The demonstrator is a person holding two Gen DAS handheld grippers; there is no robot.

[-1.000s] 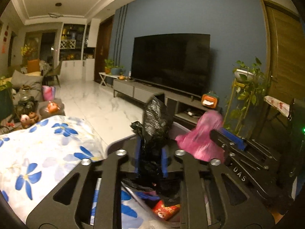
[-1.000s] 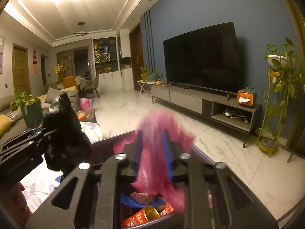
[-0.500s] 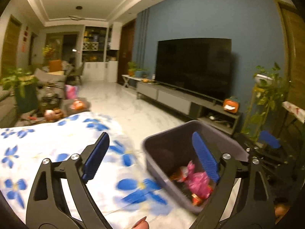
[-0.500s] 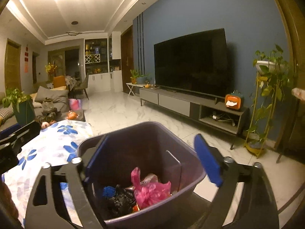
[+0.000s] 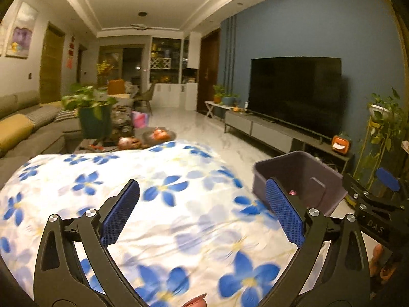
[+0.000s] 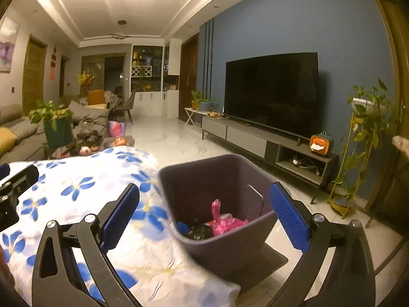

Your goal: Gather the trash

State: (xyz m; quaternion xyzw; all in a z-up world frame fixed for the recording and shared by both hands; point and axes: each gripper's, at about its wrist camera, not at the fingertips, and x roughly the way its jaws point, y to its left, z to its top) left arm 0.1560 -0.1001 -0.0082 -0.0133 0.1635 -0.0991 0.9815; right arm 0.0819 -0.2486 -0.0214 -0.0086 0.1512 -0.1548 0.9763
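Left wrist view: left claw [image 5: 202, 212] spread wide, empty, above the floral cloth [image 5: 163, 204] on the counter; grey bin [image 5: 299, 179] off to its right, a pink scrap just showing inside. No loose trash visible on the cloth here. Right wrist view: right claw [image 6: 204, 213] also apart and empty, poised over the bin [image 6: 217, 184], where pink bag [image 6: 225, 221] and black bag [image 6: 198, 230] lie. Judgement: scan the cloth before withdrawing; keep both claws clear of the rim.

Bin [image 6: 230, 240] stands right of the table [image 6: 76, 186], trash bags [image 6: 225, 223] inside.
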